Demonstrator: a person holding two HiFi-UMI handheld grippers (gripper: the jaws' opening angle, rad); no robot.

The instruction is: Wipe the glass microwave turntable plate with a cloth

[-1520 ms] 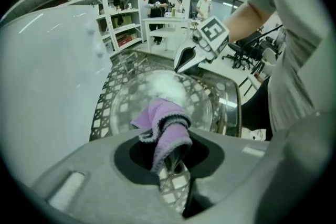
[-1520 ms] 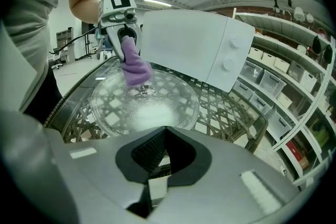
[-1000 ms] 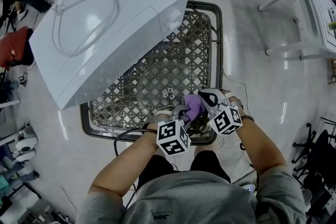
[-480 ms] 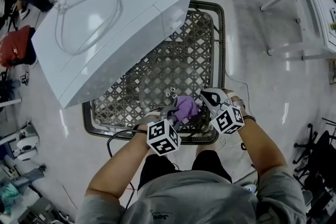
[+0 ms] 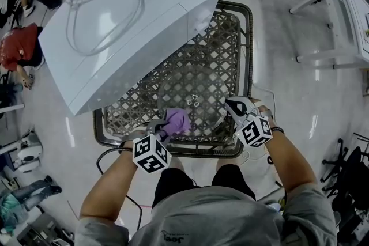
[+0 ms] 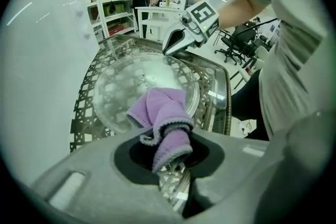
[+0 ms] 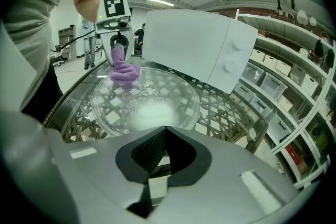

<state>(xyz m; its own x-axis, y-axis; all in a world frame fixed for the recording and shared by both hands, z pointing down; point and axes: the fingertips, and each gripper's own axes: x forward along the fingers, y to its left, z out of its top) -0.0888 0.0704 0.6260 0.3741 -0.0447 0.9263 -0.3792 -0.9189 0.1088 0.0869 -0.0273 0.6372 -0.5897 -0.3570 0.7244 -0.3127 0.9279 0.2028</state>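
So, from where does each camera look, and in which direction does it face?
Head view: on the person's head, facing steeply down at the wicker table, microwave and glass turntable plate; both forearms show.
Left gripper view: on the left gripper, facing across the plate toward the right gripper; its fingers pinch the purple cloth, torso at right.
Right gripper view: on the right gripper, facing back toward the left one and the microwave; its fingers meet at the plate's rim.
Shared: all views show the plate and cloth.
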